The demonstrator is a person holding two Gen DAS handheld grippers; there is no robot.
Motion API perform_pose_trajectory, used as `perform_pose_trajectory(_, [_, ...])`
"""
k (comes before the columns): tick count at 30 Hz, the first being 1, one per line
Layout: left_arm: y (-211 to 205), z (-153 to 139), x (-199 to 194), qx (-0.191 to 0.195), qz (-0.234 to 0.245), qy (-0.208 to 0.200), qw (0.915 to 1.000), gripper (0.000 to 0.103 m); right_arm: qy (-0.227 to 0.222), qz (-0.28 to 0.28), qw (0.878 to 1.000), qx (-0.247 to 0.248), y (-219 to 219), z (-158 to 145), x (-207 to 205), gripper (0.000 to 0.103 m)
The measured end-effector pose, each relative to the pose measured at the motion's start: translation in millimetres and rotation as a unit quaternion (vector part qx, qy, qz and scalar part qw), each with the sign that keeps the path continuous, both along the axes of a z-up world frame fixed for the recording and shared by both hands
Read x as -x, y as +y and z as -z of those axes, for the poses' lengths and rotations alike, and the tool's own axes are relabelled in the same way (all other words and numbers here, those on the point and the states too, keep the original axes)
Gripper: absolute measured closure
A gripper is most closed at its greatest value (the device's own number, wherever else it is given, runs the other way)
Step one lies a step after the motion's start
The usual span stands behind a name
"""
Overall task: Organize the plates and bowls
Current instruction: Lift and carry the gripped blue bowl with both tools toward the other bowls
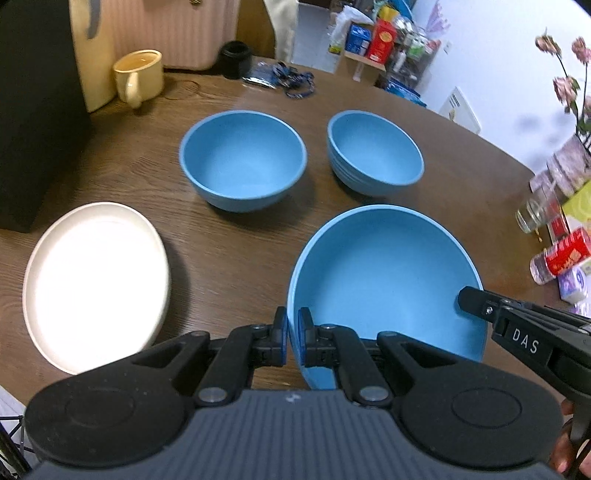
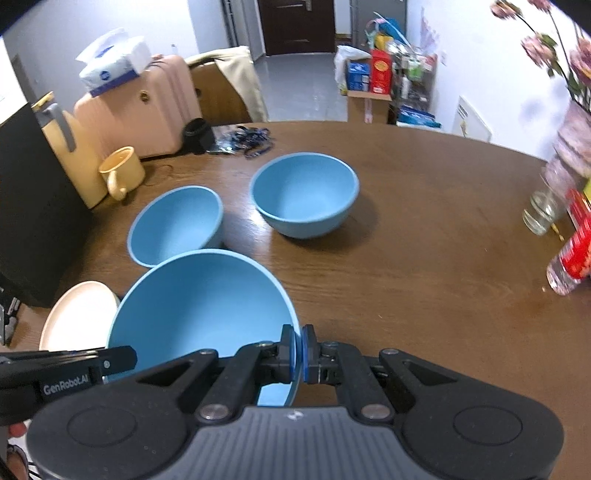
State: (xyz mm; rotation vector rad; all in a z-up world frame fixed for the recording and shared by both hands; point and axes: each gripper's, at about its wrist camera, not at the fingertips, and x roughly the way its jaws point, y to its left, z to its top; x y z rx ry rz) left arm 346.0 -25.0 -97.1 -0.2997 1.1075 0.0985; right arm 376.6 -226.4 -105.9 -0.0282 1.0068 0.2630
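A large blue bowl [image 1: 384, 273] is held above the brown table by both grippers. My left gripper [image 1: 292, 328] is shut on its near left rim. My right gripper [image 2: 298, 350] is shut on its right rim; the bowl also shows in the right wrist view [image 2: 199, 306]. Two smaller blue bowls stand on the table beyond it: one at the left [image 1: 242, 158] and one at the right [image 1: 375, 151]; in the right wrist view they are at the left [image 2: 177, 225] and the middle [image 2: 304, 194]. A cream plate [image 1: 96, 280] lies at the left.
A yellow mug [image 1: 138, 75], a black box [image 1: 37, 110] and a pink suitcase [image 1: 192, 29] stand at the back left. A glass [image 1: 535, 214], a bottle [image 1: 561, 254] and a flower vase [image 2: 572, 147] stand at the table's right edge.
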Motion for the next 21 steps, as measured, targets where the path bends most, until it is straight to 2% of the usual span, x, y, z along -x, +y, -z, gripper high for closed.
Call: perform_pose_trajectory(21, [-68,63,-43,0.001,0.056,0.045,0.9974,0.097,0.038,0.055,0.998,-0.001,-72,64,-25,0.099])
